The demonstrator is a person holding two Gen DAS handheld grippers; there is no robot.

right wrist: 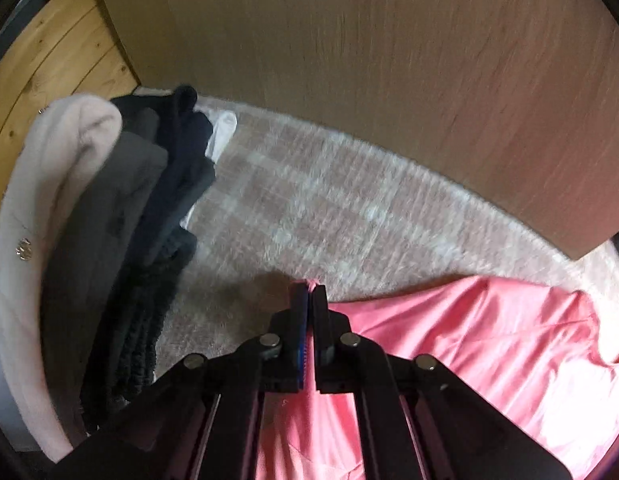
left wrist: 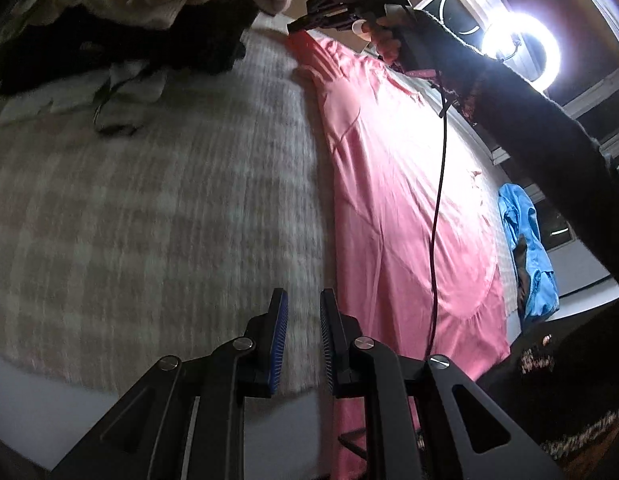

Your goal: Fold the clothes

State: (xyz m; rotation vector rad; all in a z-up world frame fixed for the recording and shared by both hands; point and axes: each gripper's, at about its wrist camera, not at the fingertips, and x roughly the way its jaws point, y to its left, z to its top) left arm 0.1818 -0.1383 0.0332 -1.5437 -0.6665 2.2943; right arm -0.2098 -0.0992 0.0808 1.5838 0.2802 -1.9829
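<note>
A shiny pink garment [left wrist: 397, 184] lies spread flat on a checked beige blanket [left wrist: 149, 220]. In the left wrist view my left gripper [left wrist: 302, 304] hovers low at the garment's near left edge. It stands open a narrow way, with only blanket showing in the gap. At the garment's far corner, the right gripper [left wrist: 295, 28] is held by a person's hand [left wrist: 383, 38] in a dark sleeve. In the right wrist view my right gripper [right wrist: 308, 292] is shut on a corner of the pink garment [right wrist: 469, 340], and a bit of pink fabric pokes out at the tips.
A pile of cream, grey and black clothes [right wrist: 109, 220] sits on the blanket left of the right gripper, seen also as the pile [left wrist: 109, 20]. A brown board [right wrist: 389, 80] rises behind the bed. A blue garment [left wrist: 529, 252], a black cable [left wrist: 439, 184] and a ring light [left wrist: 513, 40] lie to the right.
</note>
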